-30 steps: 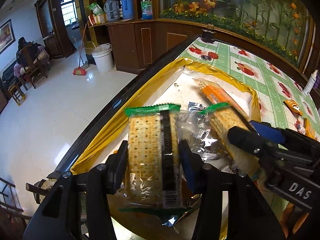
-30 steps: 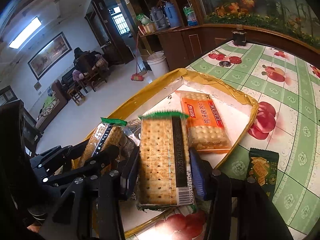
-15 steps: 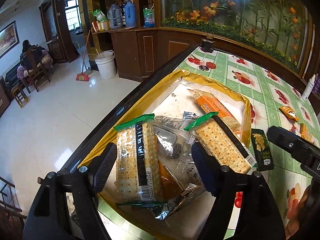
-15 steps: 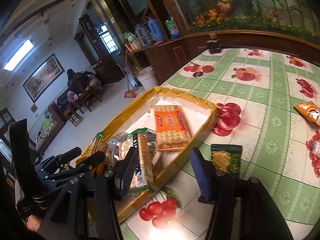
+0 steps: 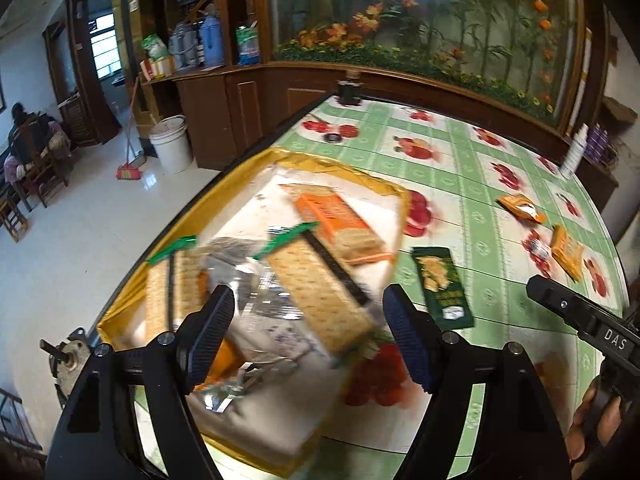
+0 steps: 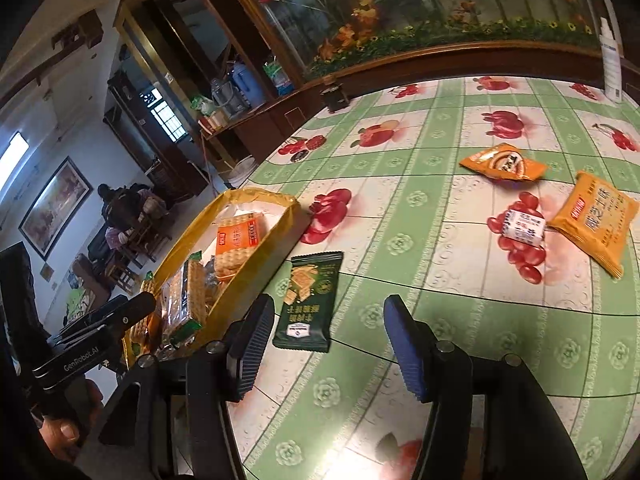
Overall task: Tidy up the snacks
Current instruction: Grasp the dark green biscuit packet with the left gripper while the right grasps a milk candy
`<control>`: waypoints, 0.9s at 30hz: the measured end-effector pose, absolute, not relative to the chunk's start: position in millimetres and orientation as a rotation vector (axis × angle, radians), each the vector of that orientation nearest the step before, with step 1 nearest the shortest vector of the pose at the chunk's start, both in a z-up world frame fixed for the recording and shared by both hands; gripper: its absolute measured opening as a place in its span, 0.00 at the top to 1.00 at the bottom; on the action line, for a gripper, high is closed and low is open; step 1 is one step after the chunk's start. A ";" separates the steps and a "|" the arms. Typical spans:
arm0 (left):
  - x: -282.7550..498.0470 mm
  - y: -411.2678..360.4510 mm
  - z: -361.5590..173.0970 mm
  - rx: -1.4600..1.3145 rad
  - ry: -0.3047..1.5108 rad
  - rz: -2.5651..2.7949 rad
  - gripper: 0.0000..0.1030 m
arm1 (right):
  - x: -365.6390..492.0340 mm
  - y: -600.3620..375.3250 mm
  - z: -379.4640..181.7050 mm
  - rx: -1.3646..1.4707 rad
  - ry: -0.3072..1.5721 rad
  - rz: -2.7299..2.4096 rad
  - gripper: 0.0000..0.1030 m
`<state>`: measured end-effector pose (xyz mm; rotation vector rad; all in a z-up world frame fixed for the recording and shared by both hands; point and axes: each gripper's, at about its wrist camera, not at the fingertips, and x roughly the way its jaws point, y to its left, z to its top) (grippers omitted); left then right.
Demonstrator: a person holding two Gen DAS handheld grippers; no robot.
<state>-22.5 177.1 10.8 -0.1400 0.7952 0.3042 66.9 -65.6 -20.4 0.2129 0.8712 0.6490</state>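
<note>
The right tongs (image 6: pixel 328 344) stand apart with nothing between the jaws, which are still opening a little. The green pack (image 6: pixel 308 300) lies flat on the tabletop (image 6: pixel 440 280) just above and left of them in the right wrist view, its long axis running roughly up the frame, beside the yellow tray (image 6: pixel 260 264). The left tongs (image 5: pixel 308 336) gape wide and empty over the tray, where the cracker packs (image 5: pixel 320 284) lie. I judge the right hand nearer the green pack; three more snacks sit far right
</note>
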 end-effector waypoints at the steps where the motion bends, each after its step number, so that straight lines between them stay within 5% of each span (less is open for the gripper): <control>1: -21.3 170.9 11.4 -0.135 0.798 0.290 0.25 | 65.7 -72.9 -20.7 0.217 0.870 0.641 0.42; 27: 17.1 70.0 -22.6 -0.103 0.934 0.102 0.26 | 63.6 -204.9 -32.2 0.298 0.845 0.436 0.38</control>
